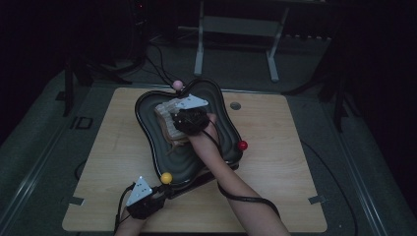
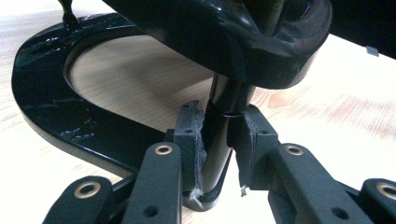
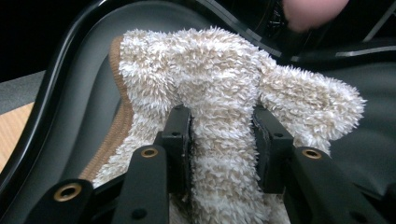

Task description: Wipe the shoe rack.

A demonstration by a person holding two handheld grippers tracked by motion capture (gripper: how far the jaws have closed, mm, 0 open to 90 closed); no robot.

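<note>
Between your right gripper's (image 3: 223, 135) pads sits a fold of the fluffy towel (image 3: 224, 84), pinched firmly, with the rest of the cloth spreading ahead of and to both sides of the jaws onto the black tray (image 1: 147, 105). From above, that gripper (image 1: 189, 120) hangs over the tray's middle with the towel (image 1: 166, 118) bunched just past its tips. Your left gripper (image 2: 217, 140) is clamped on the tray's stand post (image 2: 219, 121), at the near corner right under the yellow ball (image 1: 167, 177); the glossy base ring (image 2: 42, 112) curves away to the left of its jaws.

As a judgement: the towel is already inside the tray and gripped, and the stand is steadied, so what is left is either settling the cloth flat and letting go, or lifting it clear; the pictures do not tell which.

Count: one towel, one tray, one table (image 1: 285, 147), two grippers, and three balls on the tray's corners — yellow, red (image 1: 242, 145) and pink (image 1: 177, 85).
</note>
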